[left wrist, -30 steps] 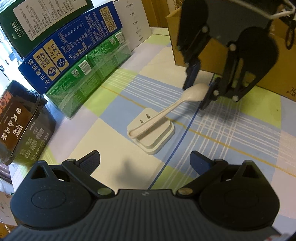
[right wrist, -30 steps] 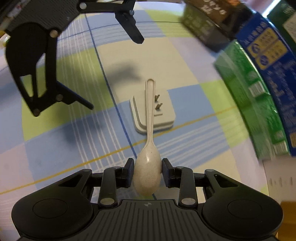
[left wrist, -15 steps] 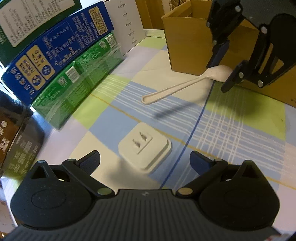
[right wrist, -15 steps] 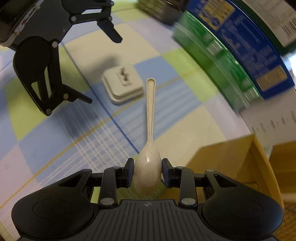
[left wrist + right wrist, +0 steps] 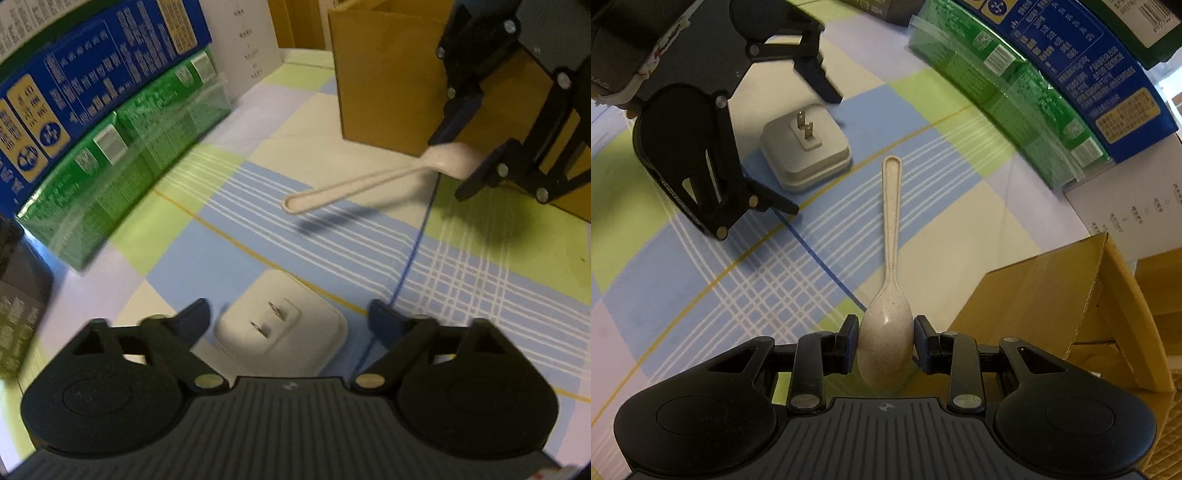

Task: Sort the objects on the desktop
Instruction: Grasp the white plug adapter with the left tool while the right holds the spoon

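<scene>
Spoon, speckled beige and likely light, stiff plastic, is pinched by its bowl in the right gripper, handle jutting out above the plaid cloth beside the cardboard box. That smooth, curved bowl could slip. The left gripper hangs spread wide over the white plug adapter, best taken across its flat sides.

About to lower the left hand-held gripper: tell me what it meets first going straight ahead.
Likely the white square plug adapter, lying prongs-up on the checked tablecloth between the open left hand-held gripper fingers; depth is unclear.
</scene>
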The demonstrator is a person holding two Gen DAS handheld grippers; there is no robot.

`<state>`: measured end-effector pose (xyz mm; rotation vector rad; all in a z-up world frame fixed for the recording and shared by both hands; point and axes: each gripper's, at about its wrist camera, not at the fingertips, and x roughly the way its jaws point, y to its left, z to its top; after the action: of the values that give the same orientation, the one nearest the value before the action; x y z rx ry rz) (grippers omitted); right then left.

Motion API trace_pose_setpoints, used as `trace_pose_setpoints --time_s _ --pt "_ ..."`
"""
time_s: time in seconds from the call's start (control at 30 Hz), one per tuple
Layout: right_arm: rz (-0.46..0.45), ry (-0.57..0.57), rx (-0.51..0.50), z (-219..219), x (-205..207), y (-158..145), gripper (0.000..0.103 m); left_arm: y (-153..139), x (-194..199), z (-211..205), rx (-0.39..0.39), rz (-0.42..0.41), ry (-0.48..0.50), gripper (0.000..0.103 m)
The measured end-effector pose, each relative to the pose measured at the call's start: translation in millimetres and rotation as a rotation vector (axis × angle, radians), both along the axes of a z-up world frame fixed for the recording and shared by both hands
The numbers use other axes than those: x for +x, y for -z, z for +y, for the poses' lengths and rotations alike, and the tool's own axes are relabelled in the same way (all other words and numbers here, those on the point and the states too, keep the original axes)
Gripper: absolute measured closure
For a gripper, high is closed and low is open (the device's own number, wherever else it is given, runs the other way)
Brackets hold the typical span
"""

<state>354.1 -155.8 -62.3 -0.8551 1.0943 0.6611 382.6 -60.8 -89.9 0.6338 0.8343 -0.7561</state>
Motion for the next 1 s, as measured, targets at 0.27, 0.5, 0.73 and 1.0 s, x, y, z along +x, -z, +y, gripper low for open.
trace_pose_setpoints --time_s 0.27,0.5,0.73,1.0 --pt "0.013 0.016 0.036 0 -9 -8 0.074 0 -47 -3 0.066 0.026 -0.007 0.029" --pt "0.038 0.045 0.109 -2 -51 -24 0.074 -2 -123 10 0.047 0.087 -0.103 0.029" --pt "0.102 0.104 0.218 -12 -134 -20 0.074 -6 -207 16 -0.014 0.098 -0.152 0.029" --pt "0.088 0.268 0.288 -40 -190 6 0.074 -8 -232 26 -0.055 0.050 -0.060 0.020"
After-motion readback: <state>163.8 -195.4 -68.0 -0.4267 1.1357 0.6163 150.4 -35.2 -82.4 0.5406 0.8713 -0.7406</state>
